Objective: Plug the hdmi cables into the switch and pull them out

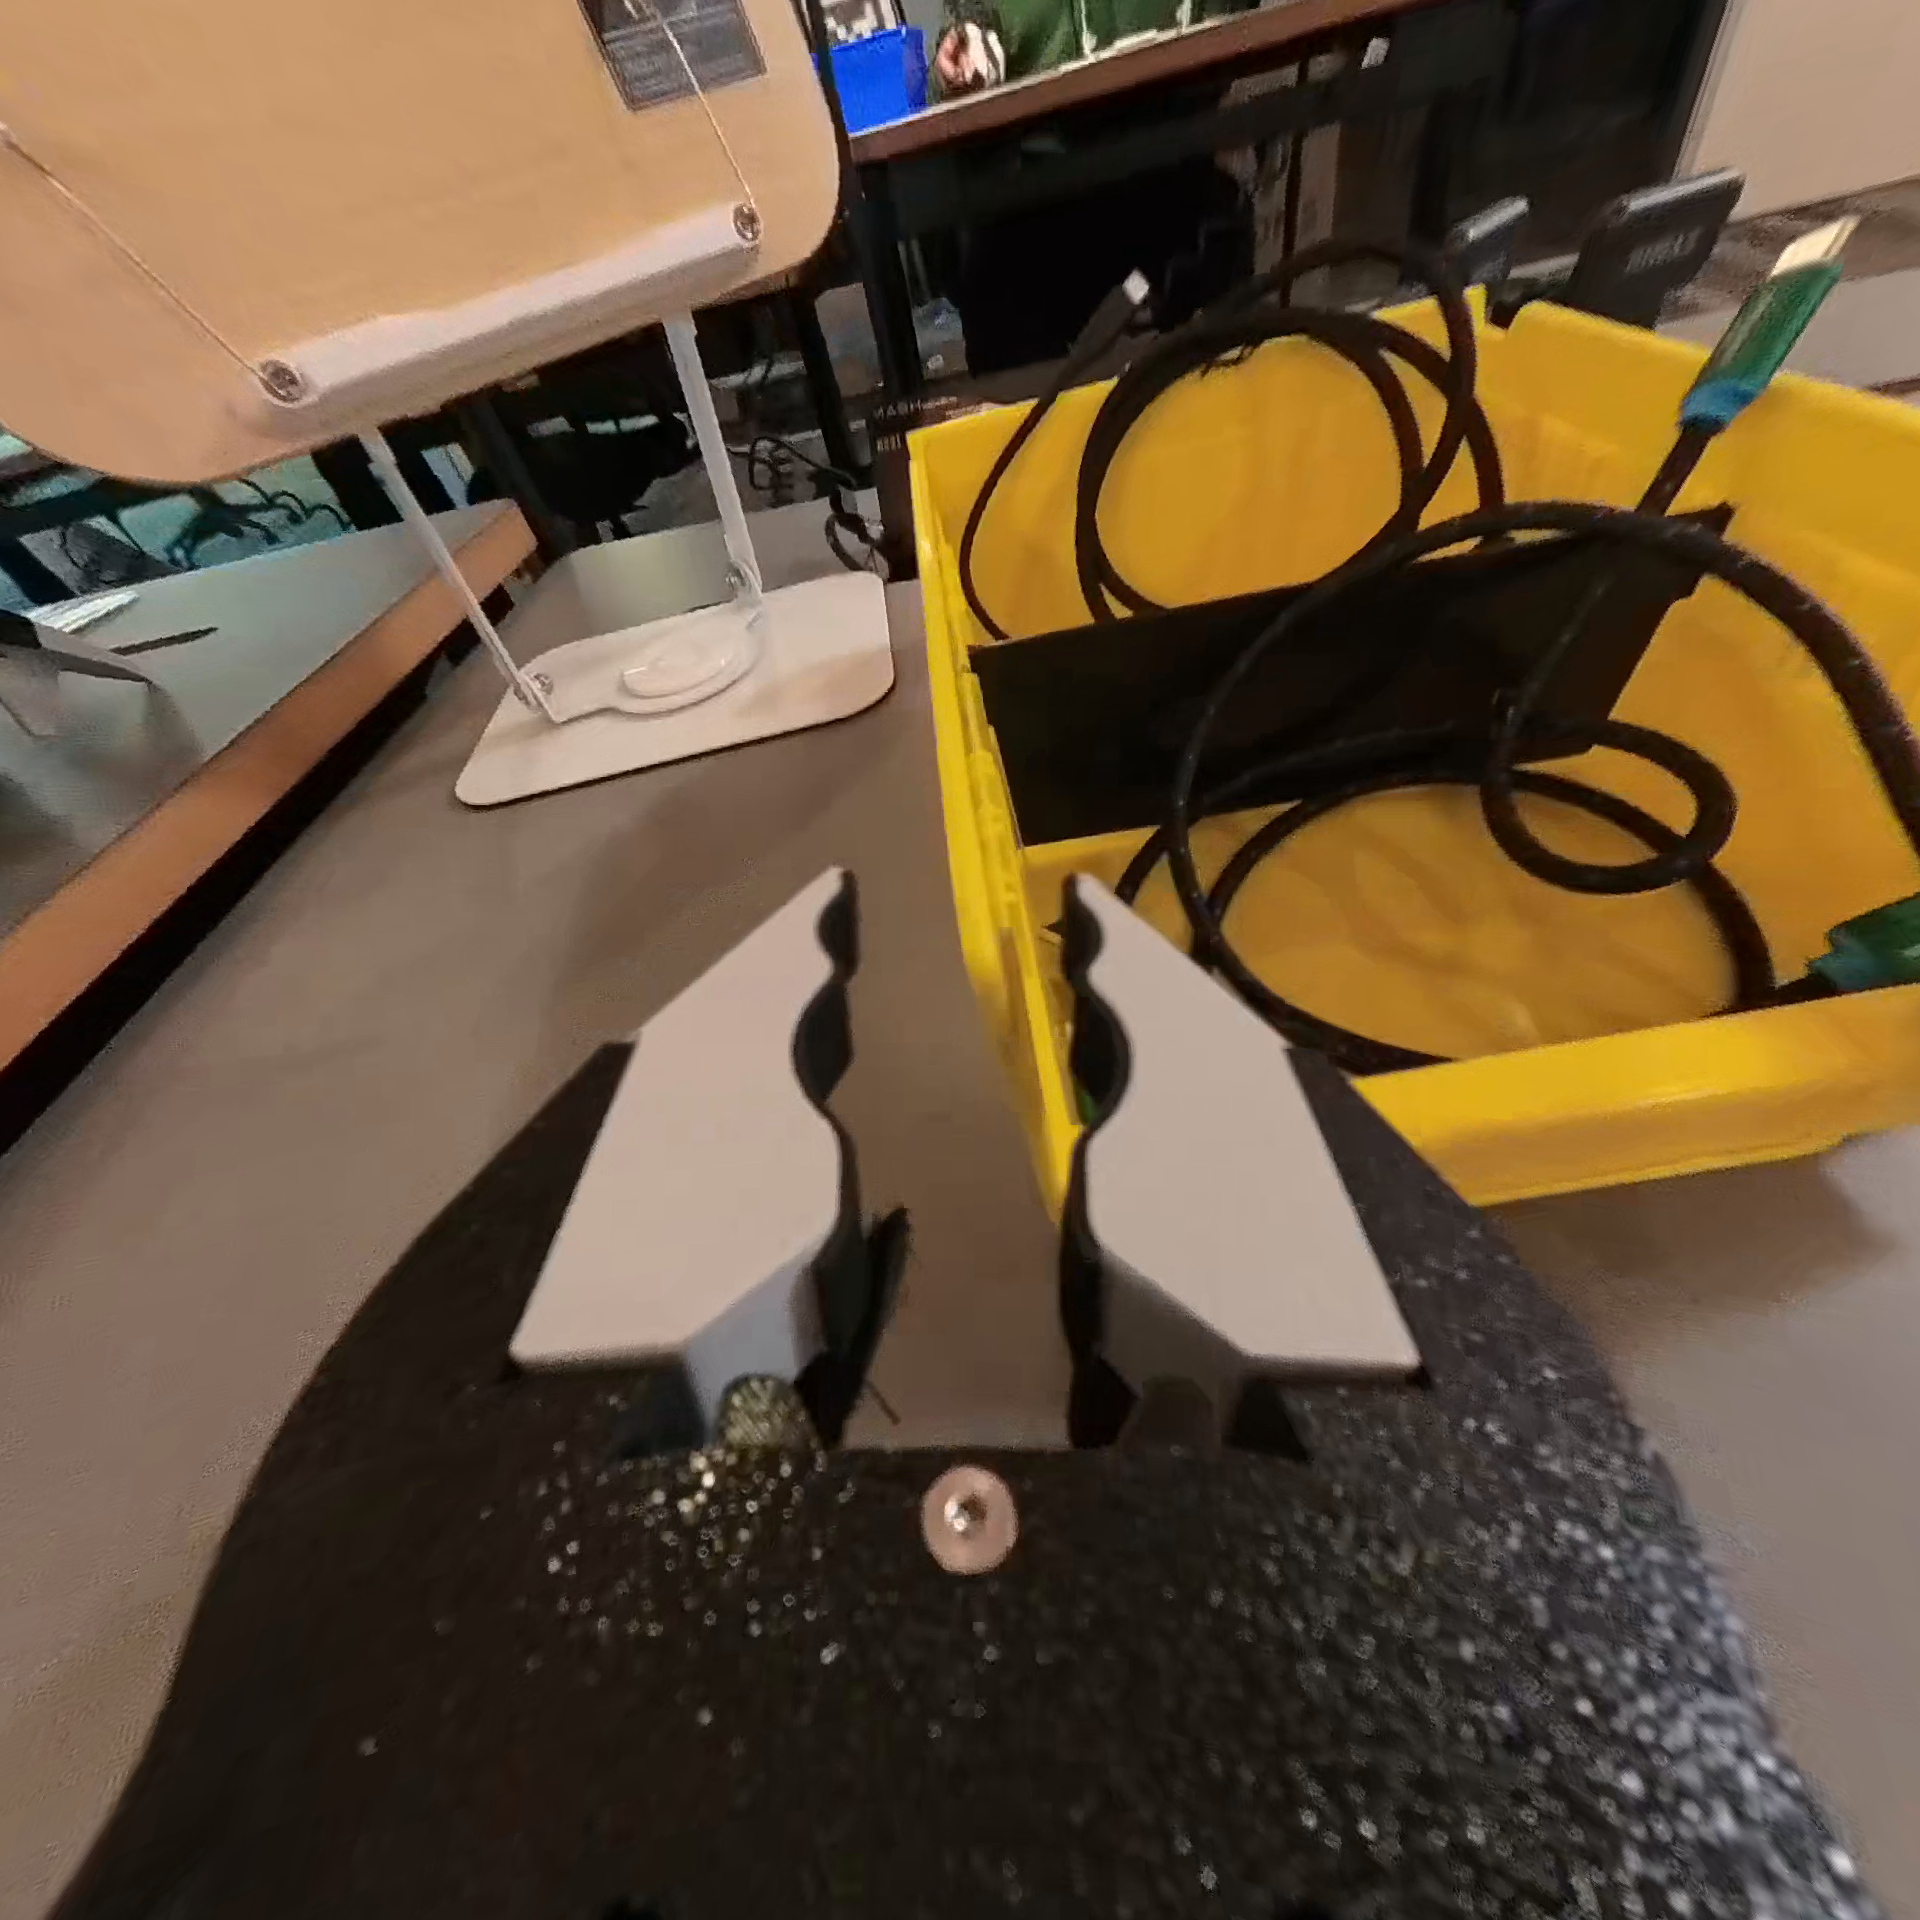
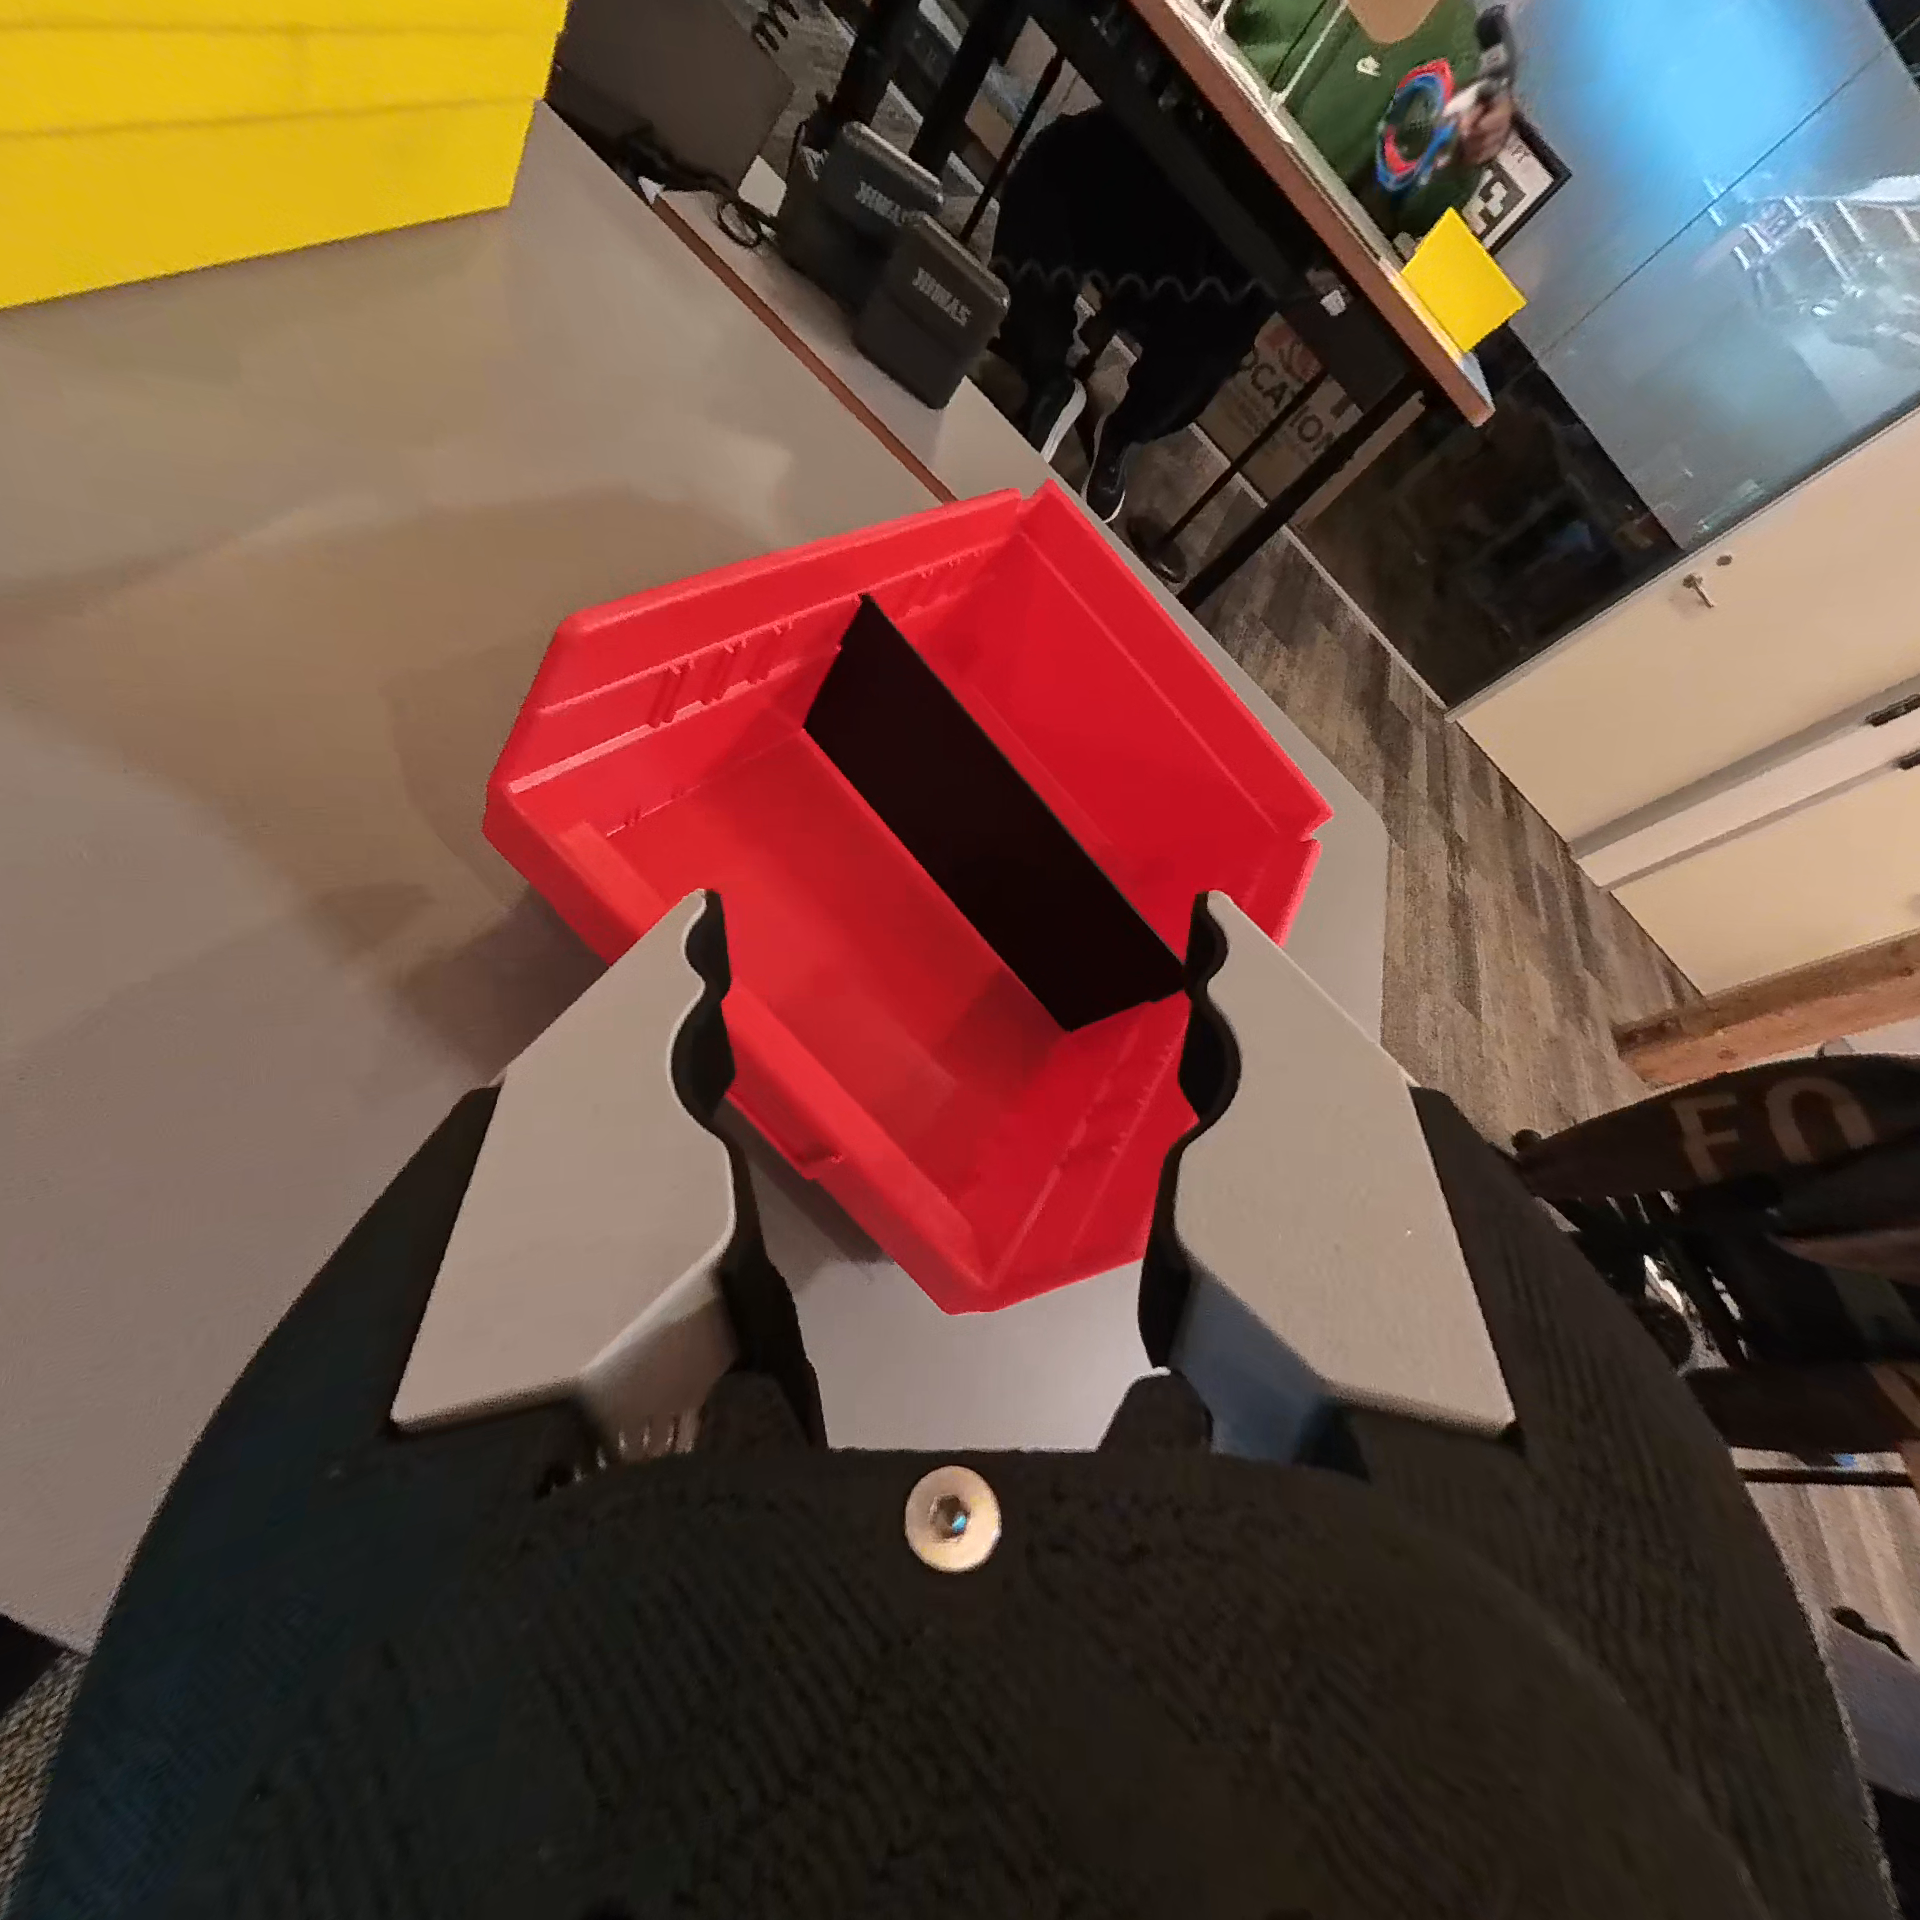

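Note:
In the left wrist view a yellow bin (image 1: 1558, 1101) with a black divider (image 1: 1299, 707) holds coiled black HDMI cables (image 1: 1247, 436). One green plug (image 1: 1766, 332) sticks up at the bin's far right; another green plug (image 1: 1870, 951) lies at the right edge. My left gripper (image 1: 961, 899) is open and empty, just left of the bin's near left corner. In the right wrist view my right gripper (image 2: 956, 914) is open and empty above an empty red bin (image 2: 1122, 1216) with a black divider (image 2: 987, 821). No switch shows in either view.
A white stand (image 1: 675, 686) carrying a tan board (image 1: 416, 208) rises left of the yellow bin. The yellow bin (image 2: 260, 135) also shows in the right wrist view, far left. The table edge (image 2: 831, 384) runs behind the red bin, with black cases (image 2: 914, 270), another desk and a person beyond. About 50 cm separates my left fingertips from my right. My right tips are about 35 cm from the green plug (image 1: 1766, 332), my left tips only 20 cm.

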